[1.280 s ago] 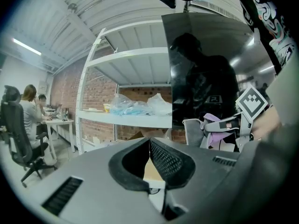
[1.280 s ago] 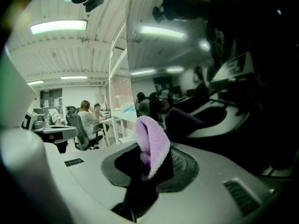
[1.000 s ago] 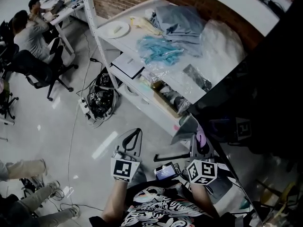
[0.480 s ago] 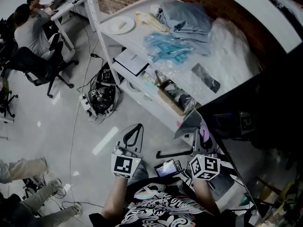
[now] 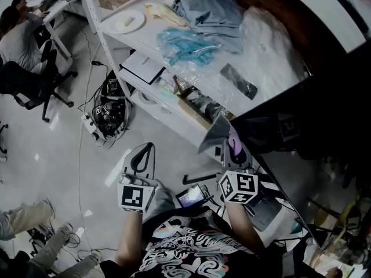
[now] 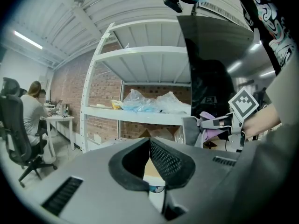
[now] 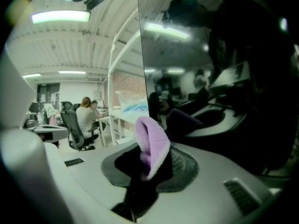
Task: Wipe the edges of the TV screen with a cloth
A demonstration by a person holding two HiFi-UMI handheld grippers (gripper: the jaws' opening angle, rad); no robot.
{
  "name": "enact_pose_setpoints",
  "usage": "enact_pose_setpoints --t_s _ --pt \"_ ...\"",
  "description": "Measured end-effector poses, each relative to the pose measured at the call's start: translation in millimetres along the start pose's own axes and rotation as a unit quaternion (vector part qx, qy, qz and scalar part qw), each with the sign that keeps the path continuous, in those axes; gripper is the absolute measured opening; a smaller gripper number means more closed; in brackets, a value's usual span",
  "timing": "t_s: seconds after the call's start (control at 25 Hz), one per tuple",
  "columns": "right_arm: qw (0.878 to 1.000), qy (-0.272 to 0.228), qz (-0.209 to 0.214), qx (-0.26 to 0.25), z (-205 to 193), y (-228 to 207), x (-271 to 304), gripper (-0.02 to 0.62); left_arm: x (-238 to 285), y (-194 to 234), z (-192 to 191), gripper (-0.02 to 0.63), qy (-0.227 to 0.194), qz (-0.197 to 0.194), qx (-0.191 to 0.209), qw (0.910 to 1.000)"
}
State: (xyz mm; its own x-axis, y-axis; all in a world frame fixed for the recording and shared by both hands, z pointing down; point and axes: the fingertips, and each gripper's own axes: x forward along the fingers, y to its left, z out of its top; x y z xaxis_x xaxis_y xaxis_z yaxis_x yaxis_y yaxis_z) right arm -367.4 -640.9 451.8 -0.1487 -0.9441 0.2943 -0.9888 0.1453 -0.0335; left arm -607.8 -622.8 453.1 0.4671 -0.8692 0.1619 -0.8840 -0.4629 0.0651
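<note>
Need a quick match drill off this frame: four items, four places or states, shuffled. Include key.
Items:
1. purple cloth
2. left gripper
3. white plate
4. TV screen

Places or states:
A. lying on the top level of the shelf
B. shut, nothing held
C. pinched in the right gripper
D. dark and glossy, reflecting the ceiling lights

Pairs: 1-C, 2-B, 3-A, 4-D

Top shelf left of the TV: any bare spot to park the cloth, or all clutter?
One bare patch on the shelf, bordered by the plate on one side and the teal bag on the other. A smaller gap looks free between the teal bag and the black strip. The back is crowded with grey clothes and a clear plastic bag.
</note>
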Motion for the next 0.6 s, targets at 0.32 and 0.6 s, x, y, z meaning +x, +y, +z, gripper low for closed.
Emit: enact_pose_setpoints --t_s 0.32,0.6 --pt "1.000 0.001 0.004 -0.016 2.7 11.0 8.8 0.109 1.5 9.6 0.4 0.018 -0.004 -0.016 -0.004 0.9999" --pt "1.000 -0.002 0.014 -0.019 7.7 27.7 25.0 0.109 -0.4 18.4 -8.3 0.018 0.015 -0.028 0.002 0.9995"
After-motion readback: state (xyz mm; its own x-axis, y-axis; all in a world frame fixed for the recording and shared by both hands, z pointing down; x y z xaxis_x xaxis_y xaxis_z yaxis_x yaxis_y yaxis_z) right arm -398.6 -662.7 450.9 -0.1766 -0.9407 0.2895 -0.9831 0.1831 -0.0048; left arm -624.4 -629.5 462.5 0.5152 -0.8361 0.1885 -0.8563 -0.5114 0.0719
